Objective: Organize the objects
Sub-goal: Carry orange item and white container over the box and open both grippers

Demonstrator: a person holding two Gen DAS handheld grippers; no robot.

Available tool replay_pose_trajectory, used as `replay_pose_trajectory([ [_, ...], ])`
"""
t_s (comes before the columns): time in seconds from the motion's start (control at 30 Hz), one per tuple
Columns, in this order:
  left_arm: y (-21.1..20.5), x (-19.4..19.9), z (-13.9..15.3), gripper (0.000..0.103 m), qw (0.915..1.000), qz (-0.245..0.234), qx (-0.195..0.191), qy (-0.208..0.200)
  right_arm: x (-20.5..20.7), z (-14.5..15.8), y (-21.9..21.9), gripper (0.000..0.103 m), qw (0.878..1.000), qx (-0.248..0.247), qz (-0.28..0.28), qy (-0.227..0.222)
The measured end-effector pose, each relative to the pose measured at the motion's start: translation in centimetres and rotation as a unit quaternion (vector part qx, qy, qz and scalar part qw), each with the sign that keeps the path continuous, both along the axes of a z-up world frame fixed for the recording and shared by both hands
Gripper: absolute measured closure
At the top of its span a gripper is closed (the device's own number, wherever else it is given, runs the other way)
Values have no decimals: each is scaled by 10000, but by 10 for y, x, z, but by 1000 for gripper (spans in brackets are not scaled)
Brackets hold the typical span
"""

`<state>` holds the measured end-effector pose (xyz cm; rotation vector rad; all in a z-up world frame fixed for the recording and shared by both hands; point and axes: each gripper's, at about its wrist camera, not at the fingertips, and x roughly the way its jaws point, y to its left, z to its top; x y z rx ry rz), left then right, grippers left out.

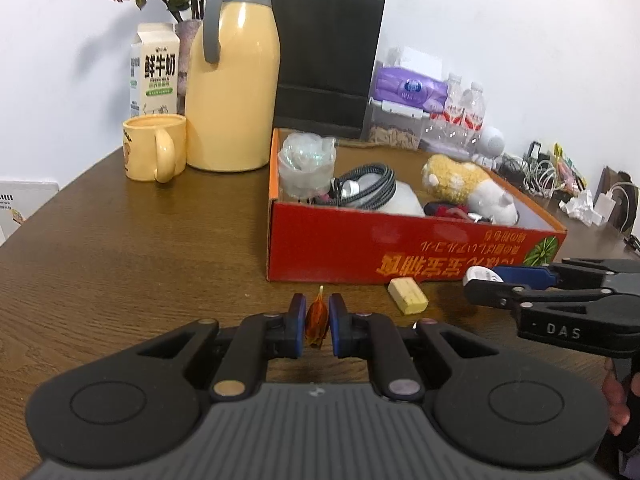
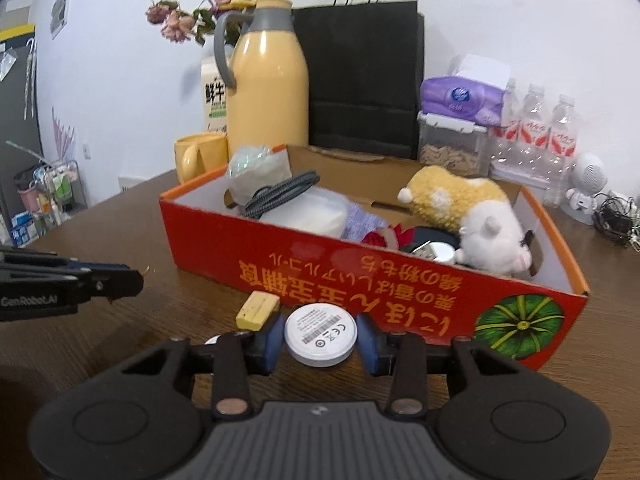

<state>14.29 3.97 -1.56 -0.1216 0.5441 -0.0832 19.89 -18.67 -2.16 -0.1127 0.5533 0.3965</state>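
Observation:
My left gripper (image 1: 318,326) is shut on a small orange dried leaf (image 1: 317,317), just above the brown table (image 1: 140,248). My right gripper (image 2: 321,338) is shut on a flat white round disc (image 2: 321,334) with a printed label, held in front of the red cardboard box (image 2: 360,280). In the left wrist view the right gripper (image 1: 492,280) reaches in from the right with the white disc (image 1: 482,275) at its tips. A yellow eraser-like block (image 1: 408,295) (image 2: 258,309) lies on the table by the box's front wall. The box (image 1: 400,248) holds a plush toy (image 2: 472,212), a coiled cable (image 1: 362,188) and other items.
Behind the box stand a yellow thermos jug (image 1: 234,92), a yellow mug (image 1: 154,148), a milk carton (image 1: 154,72), a black paper bag (image 1: 326,60), tissues (image 2: 464,96) and water bottles (image 2: 536,132). Cables and chargers (image 1: 540,172) crowd the far right.

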Motion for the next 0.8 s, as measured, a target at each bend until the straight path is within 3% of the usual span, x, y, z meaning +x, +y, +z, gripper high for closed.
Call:
replay_pose_trajectory([
  [0.37, -25, 5, 40, 90, 9981, -335, 90, -515, -10, 39, -24, 65, 9976, 199, -180, -637],
  [0.57, -48, 35, 68, 90, 9950, -460, 138, -881, 8, 66, -27, 65, 9942, 179, -249, -1030],
  [0.8, -66, 83, 80, 90, 9939, -324, -16, -1050, 50, 73, -24, 65, 9928, 218, -468, -1081],
])
